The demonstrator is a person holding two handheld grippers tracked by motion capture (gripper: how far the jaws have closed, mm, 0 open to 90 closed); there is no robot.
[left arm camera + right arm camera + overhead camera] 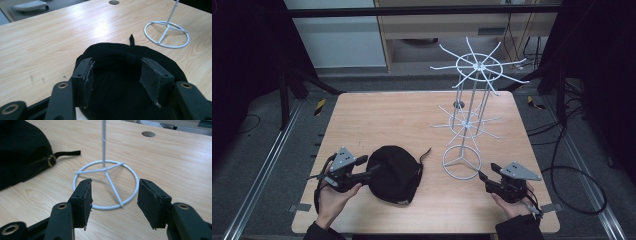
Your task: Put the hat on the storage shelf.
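Black cap (393, 173) lies flat on the wooden table (377, 120), near the person's edge, just left of the white wire rack (467, 120). The rack is the landmark: round ring base (461, 164) on the tabletop, thin upright stem, two tiers of spoke arms above it. Cap & ring base sit near each other w/o touching. The cap's strap end (65, 153) w/ brass buckle (51, 160) points toward the base.

Left gripper (371, 171) is on the far side of the cap from the rack, held in the left hand (332, 197), tips at the cap's edge. In the left gripper view, jaws stand wide apart, both pads (88, 78) over the cap's black cloth (120, 75), cloth between them, not pinched. Can't tell if pads touch the fabric.

Right gripper (482, 176) is just right of the rack base, on the person's side, held in the right hand (514, 202), tips aimed at the ring. In the right gripper view, jaws are apart w/ nothing between them; ring base (106, 184) lies just beyond the tips, cap (20, 150) farther off past the ring. No contact w/ the wire.

Small round hole (458, 104) in the tabletop sits behind the rack stem.
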